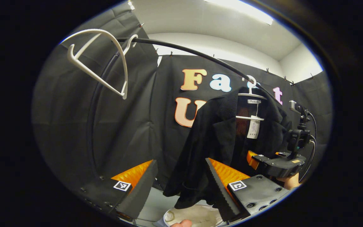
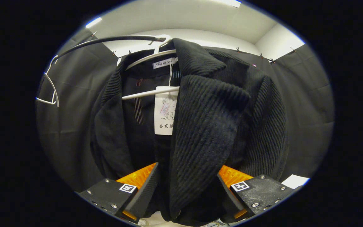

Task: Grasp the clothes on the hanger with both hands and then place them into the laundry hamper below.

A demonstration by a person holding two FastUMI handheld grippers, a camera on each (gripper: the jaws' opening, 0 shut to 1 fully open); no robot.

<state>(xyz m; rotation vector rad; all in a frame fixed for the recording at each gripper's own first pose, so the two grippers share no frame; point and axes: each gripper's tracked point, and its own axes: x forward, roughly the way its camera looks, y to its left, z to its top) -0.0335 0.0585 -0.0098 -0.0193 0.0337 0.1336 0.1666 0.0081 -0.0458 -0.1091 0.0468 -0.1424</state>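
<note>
Hangers: two white plastic ones on the black curved rail; the empty hanger sits far along the rail, the second hanger carries the garment.
Garment: one black ribbed jacket, hanging open-fronted, with a white paper tag dangling inside the collar.
Hamper: one white laundry hamper, its rim seen directly below the jacket's hem in the left gripper view.
Room: booth walled with black cloth clipped along the top, white ceiling with strip lights above.
Left hand-held gripper: wide open, holding nothing; the jacket's lower sleeve edge hangs in the gap near its right finger, contact cannot be told.
Right hand-held gripper: spread wide with the jacket's front lapel hanging down between the fingers; whether either finger presses the cloth cannot be told. From the left gripper view it sits at the jacket's far side, a hand behind it.
</note>
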